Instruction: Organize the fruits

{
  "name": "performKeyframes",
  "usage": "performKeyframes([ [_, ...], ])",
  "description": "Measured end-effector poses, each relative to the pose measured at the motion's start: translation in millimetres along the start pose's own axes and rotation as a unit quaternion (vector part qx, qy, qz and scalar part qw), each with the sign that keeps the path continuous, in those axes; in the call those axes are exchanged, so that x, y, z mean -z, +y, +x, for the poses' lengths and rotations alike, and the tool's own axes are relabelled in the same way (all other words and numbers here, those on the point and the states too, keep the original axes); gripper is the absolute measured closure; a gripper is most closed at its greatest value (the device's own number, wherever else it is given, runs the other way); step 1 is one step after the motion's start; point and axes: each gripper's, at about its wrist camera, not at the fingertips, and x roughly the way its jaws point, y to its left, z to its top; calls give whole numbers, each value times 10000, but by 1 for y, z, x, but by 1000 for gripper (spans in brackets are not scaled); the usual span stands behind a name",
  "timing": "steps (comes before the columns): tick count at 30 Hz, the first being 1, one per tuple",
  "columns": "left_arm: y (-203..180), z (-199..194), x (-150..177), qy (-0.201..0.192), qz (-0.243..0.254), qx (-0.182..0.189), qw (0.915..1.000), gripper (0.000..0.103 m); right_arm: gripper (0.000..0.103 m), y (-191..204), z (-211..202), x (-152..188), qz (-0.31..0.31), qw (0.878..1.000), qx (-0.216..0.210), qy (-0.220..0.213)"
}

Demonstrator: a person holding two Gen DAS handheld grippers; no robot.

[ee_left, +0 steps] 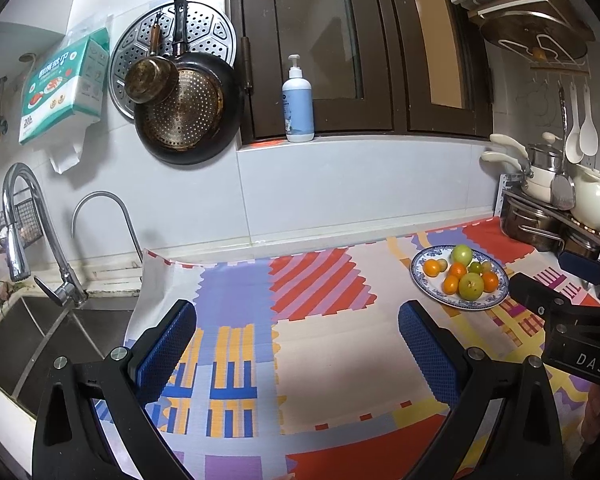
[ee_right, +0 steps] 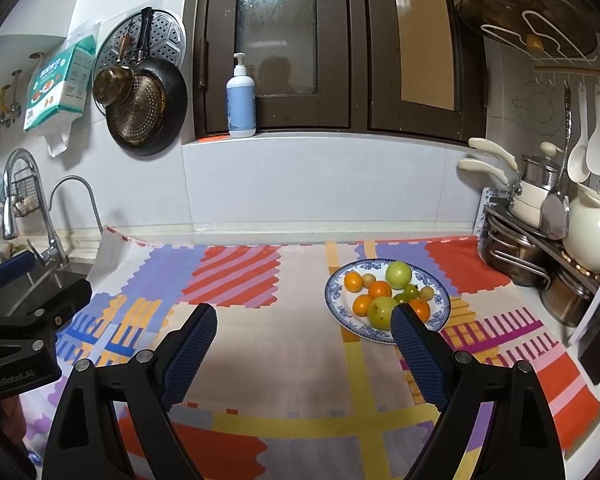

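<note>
A blue-and-white plate [ee_left: 421, 278] [ee_right: 333, 300] lies on the patterned mat at the right. It holds two green apples [ee_left: 471, 286] [ee_right: 399, 274], several oranges [ee_left: 432, 267] [ee_right: 353, 281] and a few small greenish fruits [ee_right: 410, 292]. My left gripper [ee_left: 296, 312] hovers open over the mat's middle, left of the plate, nothing between its blue pads. My right gripper [ee_right: 304, 314] is open too and holds nothing; its right fingertip overlaps the plate's near edge in the right wrist view. Each gripper shows at the edge of the other's view.
A steel sink [ee_left: 40, 340] with two faucets [ee_left: 20, 220] is at the left. Stacked pots and a cream kettle [ee_right: 592, 236] fill the rack at the right. A soap bottle [ee_left: 298, 100] stands on the window sill; pans [ee_left: 188, 116] hang on the wall.
</note>
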Motion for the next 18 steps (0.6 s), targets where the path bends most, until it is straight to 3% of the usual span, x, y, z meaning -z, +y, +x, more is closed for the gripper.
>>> performKeyframes([
  [18,12,16,2,160,-47,90,9998,0,14,13,11,-1,-11,9999,63,158],
])
